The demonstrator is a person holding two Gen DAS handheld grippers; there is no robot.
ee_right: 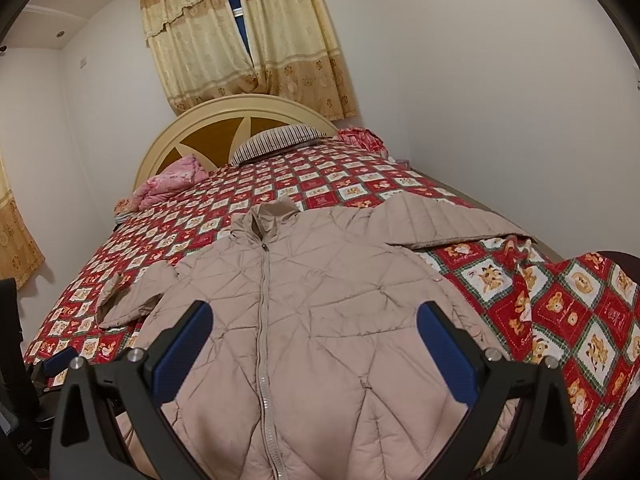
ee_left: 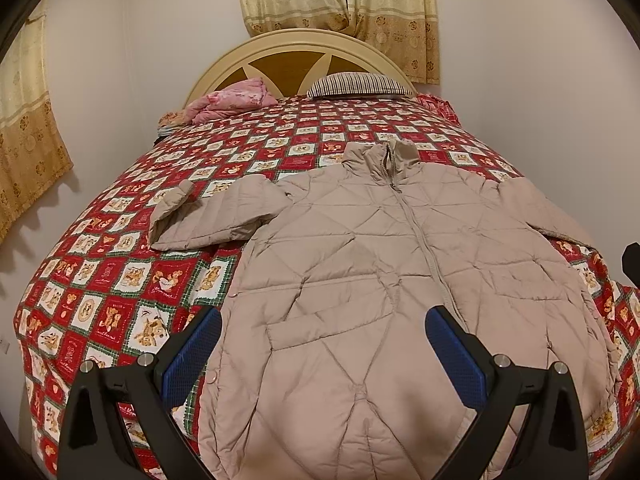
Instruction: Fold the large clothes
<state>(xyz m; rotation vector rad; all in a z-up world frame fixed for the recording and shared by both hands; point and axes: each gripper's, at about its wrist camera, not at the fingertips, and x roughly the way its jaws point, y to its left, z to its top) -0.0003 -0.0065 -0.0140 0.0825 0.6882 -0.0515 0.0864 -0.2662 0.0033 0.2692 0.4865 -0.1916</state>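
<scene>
Both grippers — left gripper, right gripper — hover spread wide, empty, over the zipped jacket, its hem cut off below.

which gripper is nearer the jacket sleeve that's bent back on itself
Left. The left gripper hovers over the jacket hem on the same side as the bent sleeve. The right gripper hovers over the hem's other half, farther from it.
</scene>
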